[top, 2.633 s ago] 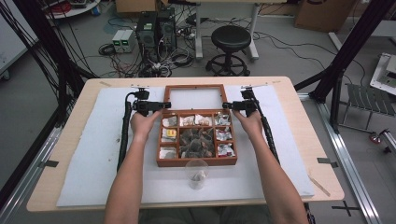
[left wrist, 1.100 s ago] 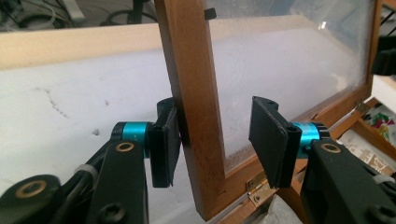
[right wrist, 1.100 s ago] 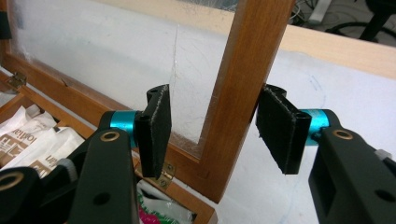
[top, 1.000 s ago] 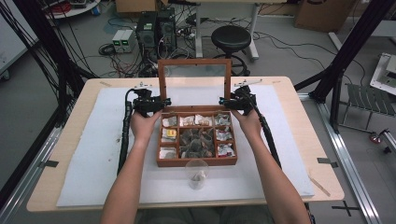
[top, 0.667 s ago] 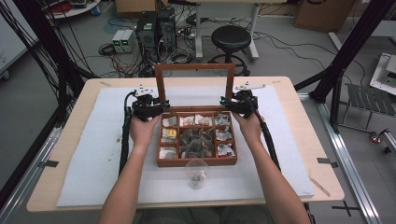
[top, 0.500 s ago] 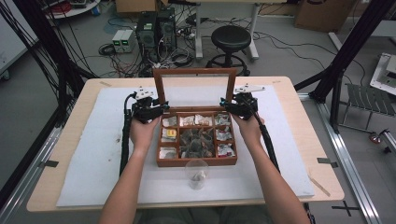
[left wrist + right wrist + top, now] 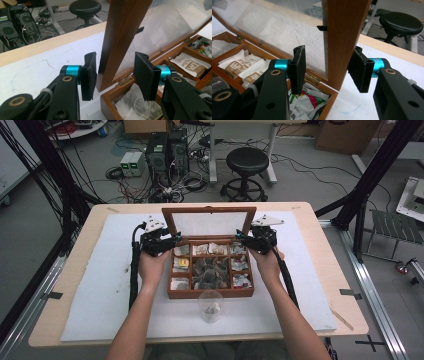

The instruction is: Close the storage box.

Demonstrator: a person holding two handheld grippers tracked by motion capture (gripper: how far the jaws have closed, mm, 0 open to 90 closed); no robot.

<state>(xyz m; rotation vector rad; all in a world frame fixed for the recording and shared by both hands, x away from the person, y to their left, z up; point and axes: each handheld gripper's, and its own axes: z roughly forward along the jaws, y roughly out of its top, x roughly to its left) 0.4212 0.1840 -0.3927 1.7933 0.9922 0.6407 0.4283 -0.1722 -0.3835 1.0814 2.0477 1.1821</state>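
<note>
Gripper views show what the high view hides: each side post of the glazed lid (image 7: 125,37) stands between parted jaws, left gripper (image 7: 115,73) and right gripper (image 7: 329,71), pads apparently not pressing. High view shows the wooden tea box (image 7: 210,292) mid-worktop (image 7: 320,220), its lid raised near upright at the far edge, long axis left to right.

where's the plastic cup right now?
High view: the clear plastic cup stands on the white mat, just in front of the wooden tea box, between the person's forearms.
</note>
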